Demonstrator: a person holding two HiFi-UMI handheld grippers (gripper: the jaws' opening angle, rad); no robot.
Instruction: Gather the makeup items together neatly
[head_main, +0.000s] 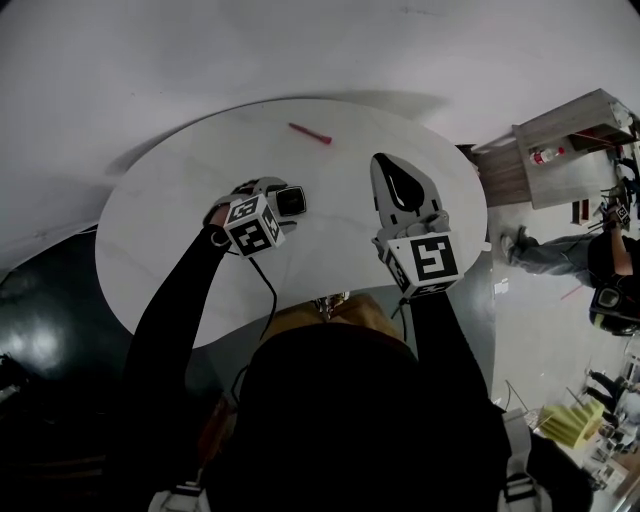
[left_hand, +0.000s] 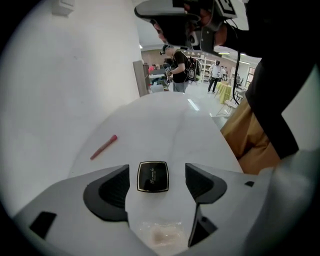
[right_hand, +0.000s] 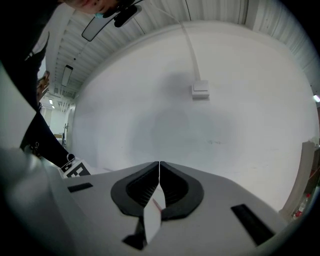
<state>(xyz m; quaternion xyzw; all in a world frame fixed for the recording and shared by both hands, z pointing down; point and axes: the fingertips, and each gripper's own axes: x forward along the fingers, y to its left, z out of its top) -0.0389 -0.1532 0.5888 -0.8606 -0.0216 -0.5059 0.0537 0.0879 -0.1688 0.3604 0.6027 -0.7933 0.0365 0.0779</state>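
Left tool (left_hand: 156, 175) up close, jaws released and spread wide either side of a glossy black square compact (left_hand: 153, 176) with a thin gold rim.
The compact lies flat on the smooth round white worktop (head_main: 180, 220), clear of both dark pads. A slim red pencil-like stick (left_hand: 104, 147) lies well apart, toward the far edge. The right tool (right_hand: 159, 167) hovers alongside, ribbed jaws clenched together, empty. A plain white wall stands behind.

From the head view the left gripper (head_main: 268, 195) hides part of the black compact (head_main: 292, 201), its gold lettering (left_hand: 152, 178) too small to read.
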